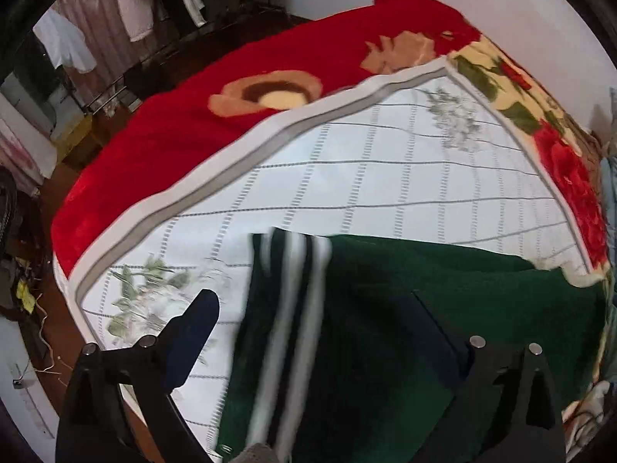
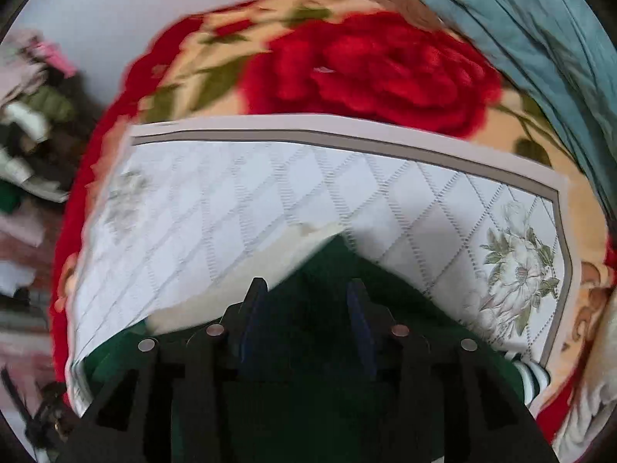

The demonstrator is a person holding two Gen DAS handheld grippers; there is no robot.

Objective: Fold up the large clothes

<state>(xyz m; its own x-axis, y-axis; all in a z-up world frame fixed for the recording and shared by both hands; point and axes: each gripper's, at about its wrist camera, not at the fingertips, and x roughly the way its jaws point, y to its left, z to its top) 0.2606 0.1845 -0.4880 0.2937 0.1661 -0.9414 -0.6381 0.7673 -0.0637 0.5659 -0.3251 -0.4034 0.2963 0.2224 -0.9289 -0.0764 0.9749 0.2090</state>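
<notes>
A dark green garment lies on a white quilted cover, its white-striped band blurred. My left gripper hangs above it, jaws wide open. One blue-padded finger is over the cover and the other is dark against the green cloth; nothing is gripped. In the right wrist view the green garment forms a peak on the quilted cover, with a striped cuff at the right. My right gripper is above it, its pads apart and green cloth showing in the gap.
A red floral blanket lies under the cover on the bed. Hanging clothes and floor clutter are beyond the bed's left side. A blue-grey cloth lies at the far right, and a pile of clothes at the left.
</notes>
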